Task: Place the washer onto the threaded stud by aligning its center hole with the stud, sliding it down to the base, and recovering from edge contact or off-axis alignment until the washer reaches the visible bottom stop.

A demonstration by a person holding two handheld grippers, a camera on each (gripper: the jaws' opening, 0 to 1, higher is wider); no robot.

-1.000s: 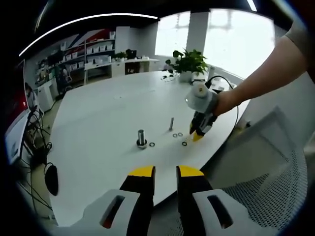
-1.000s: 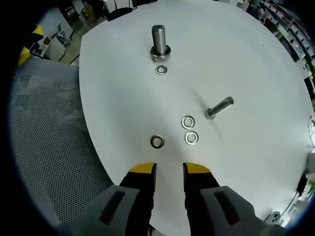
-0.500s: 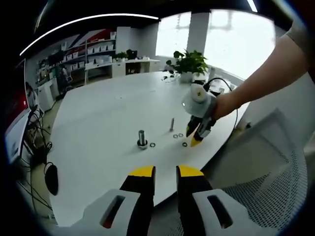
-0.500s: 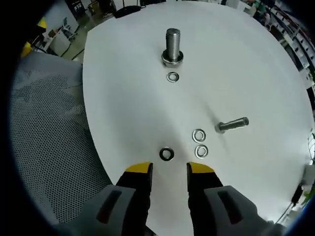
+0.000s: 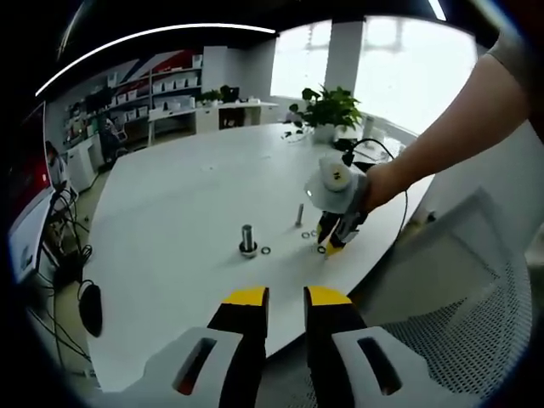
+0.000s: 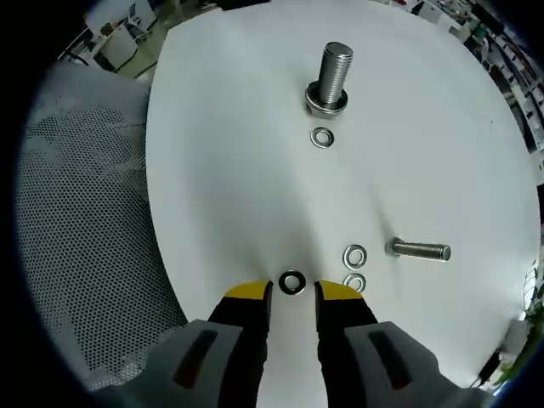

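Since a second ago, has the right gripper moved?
Yes. In the left gripper view, the right gripper has come down toward the washer, nearer the upright stud.

Shiny metal washer (image 6: 291, 283) and threaded steel stud (image 6: 331, 78) sit on a smooth matt white table (image 6: 255, 170).

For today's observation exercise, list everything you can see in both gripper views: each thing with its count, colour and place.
table: one, white, under everything
large stud: one, silver, upright, far side
small stud: one, silver, on the table right of the washers
washers: four, silver; one between the right gripper's jaws, two beside the small stud, one by the large stud
mesh chair: one, white, beside the table
potted plant: one, green, far table edge
left gripper: yellow-tipped, open
right gripper: yellow-tipped, open
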